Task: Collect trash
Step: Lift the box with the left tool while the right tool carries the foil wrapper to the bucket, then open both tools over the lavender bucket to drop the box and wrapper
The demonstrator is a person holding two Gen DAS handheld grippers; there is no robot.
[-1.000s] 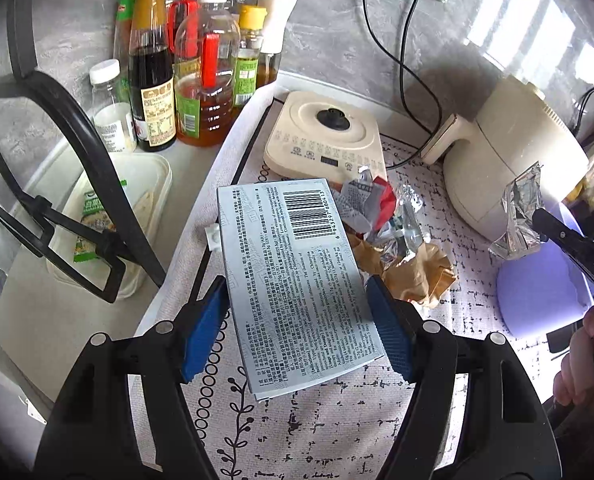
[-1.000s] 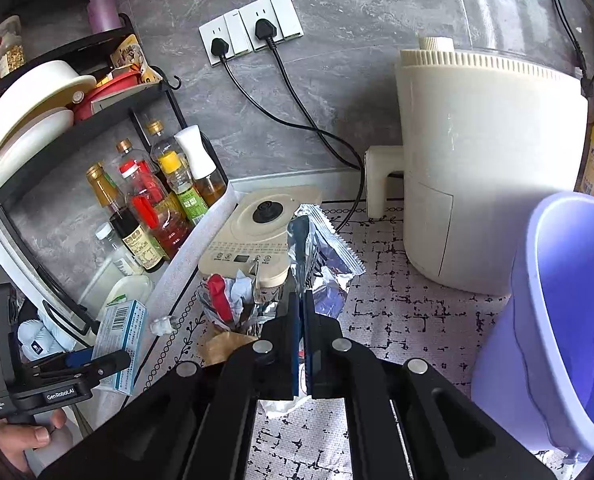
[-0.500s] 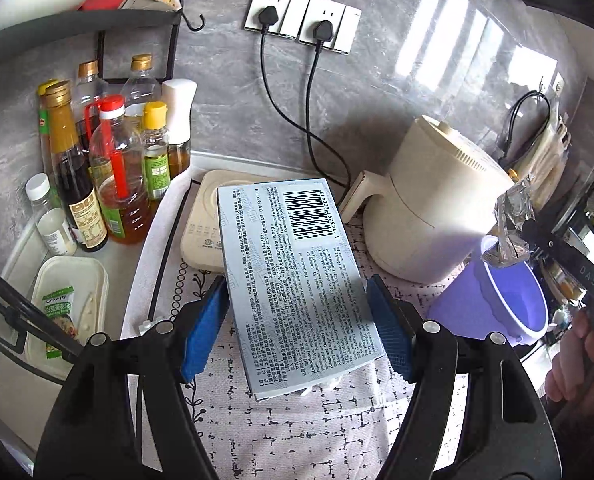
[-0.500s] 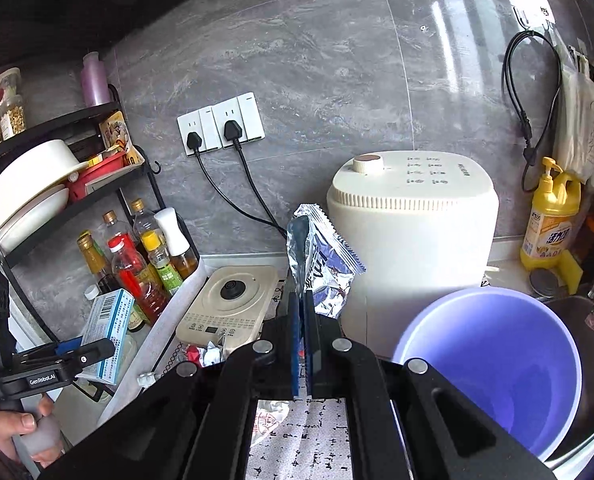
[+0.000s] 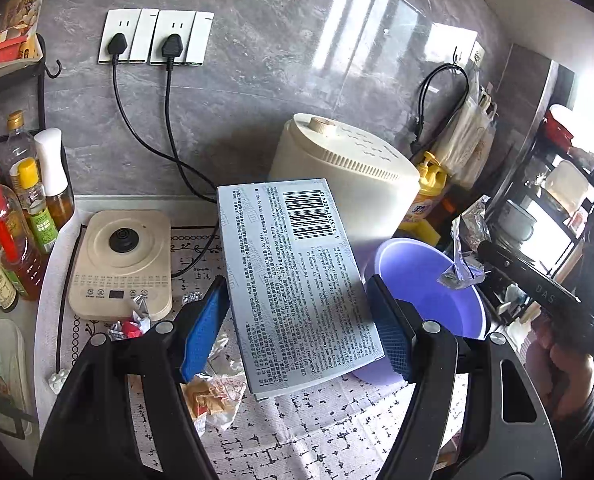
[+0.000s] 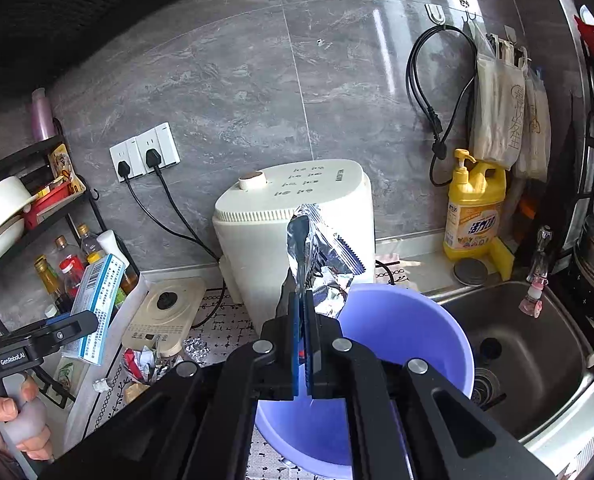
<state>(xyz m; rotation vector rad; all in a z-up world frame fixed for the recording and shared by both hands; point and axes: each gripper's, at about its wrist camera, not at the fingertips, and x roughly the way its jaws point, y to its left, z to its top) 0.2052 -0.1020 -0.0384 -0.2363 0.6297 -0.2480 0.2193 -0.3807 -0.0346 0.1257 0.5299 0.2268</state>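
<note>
Left gripper (image 5: 297, 320) spread wide, clamping one barcoded carton (image 5: 293, 280). Right gripper (image 6: 303, 312) pinched tight on one foil wrapper (image 6: 321, 256), above one purple bucket (image 6: 437, 320). More wrappers (image 5: 213, 392) heaped at near left.

A pale blue carton (image 5: 297, 280) with a barcode is standing tilted at frame center; a crumpled foil wrapper (image 6: 321, 264) is hanging above the purple bucket (image 6: 409, 344); more wrappers (image 5: 213, 396) are lying lower left.

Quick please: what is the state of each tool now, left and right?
Left tool: closed on the blue-and-white box.
Right tool: closed on the silver foil wrapper, over the purple bucket.
</note>
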